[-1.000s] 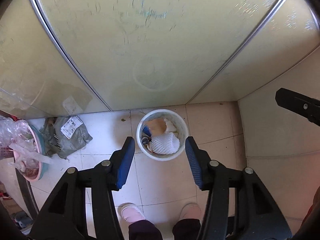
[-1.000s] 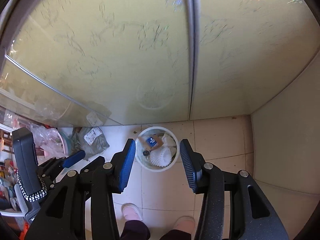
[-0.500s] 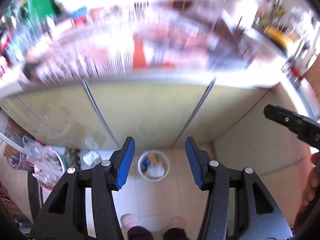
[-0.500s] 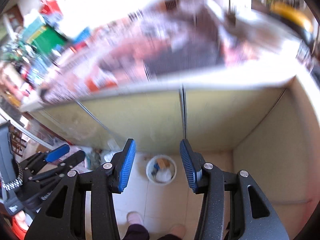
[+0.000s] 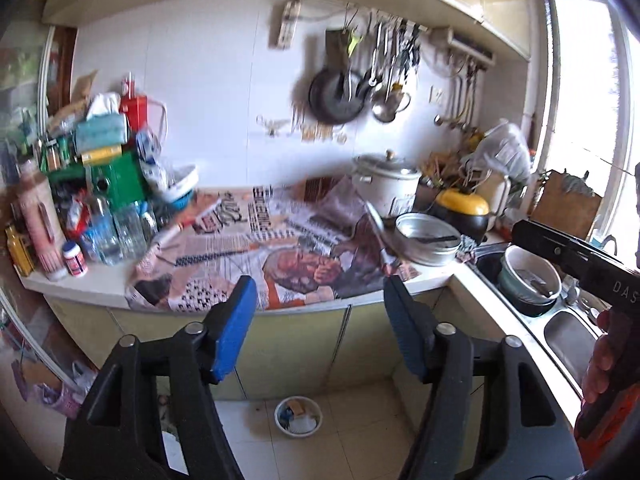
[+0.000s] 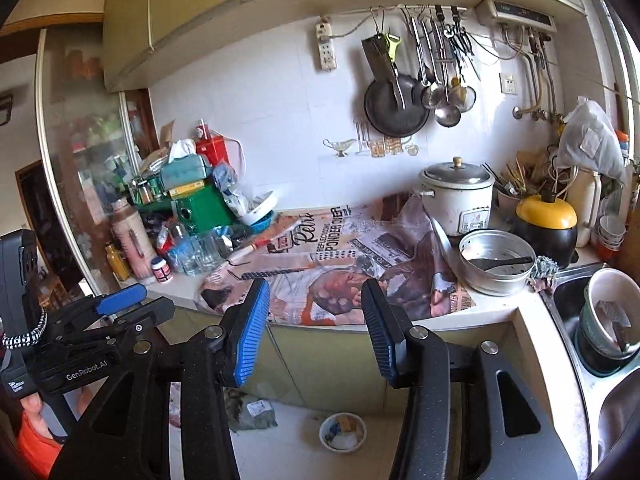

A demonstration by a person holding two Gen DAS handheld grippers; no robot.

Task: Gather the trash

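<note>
Both grippers are held raised in front of the kitchen counter, and both are seen with their blue-padded jaws spread apart and nothing between them: the left gripper [image 5: 318, 320] in the lower centre of its own view, the right gripper [image 6: 314, 320] likewise in its own. The white trash bin [image 5: 298, 422] stands on the tiled floor at the foot of the cabinet doors, near the bottom centre of the left wrist frame and low between the jaws; in the right wrist frame the bin [image 6: 342, 433] lies at bottom centre, slightly right of the gap. It already holds scraps. What is to be collected is judged to lie on the counter [image 6: 500, 304], which fills the middle of both frames above the jaws and is covered by spread newspaper [image 6: 340, 268]; no single piece of trash can be singled out with certainty. The newspaper's long axis runs left to right across the frame, crosswise to the fingers. Neither gripper is clearly nearer; the newspaper lies straight ahead of and above both pairs of jaws.
</note>
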